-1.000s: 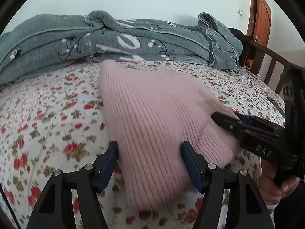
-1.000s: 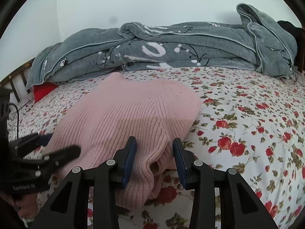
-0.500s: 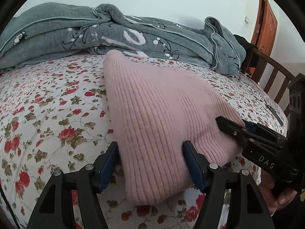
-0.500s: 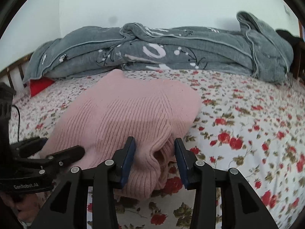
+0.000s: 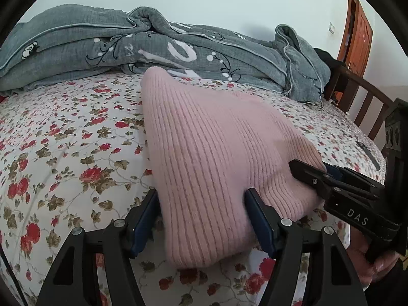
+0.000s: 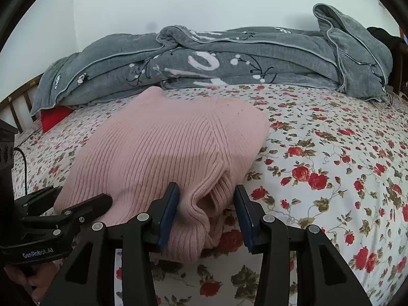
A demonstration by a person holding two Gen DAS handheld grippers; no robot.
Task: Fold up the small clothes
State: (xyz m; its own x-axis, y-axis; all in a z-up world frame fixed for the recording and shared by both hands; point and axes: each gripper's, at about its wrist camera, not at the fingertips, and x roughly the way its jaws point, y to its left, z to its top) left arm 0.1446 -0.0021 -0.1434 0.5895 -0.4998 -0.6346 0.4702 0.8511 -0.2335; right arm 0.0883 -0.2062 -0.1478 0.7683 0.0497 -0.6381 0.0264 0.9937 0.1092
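Now a pink ribbed sweater (image 5: 216, 153) lies folded on the bed's flowered sheet (image 5: 63, 140), close to the near edge. Both grippers sit at that near edge, side by side. The left gripper (image 5: 202, 219) has its jaws set wide, one on each side of the sweater's thick near fold. The blue pads lie against the knit, but it is hard to tell if they press on it. The right gripper (image 6: 206, 211) has its jaws set narrower around the ribbed end of the sweater. Its left pad touches the knit, and the right pad stands a little apart. A hand (image 5: 377, 262) holds the right gripper from below. A rumpled grey quilt (image 6: 229, 58) is heaped along the far side of the bed, behind the sweater.
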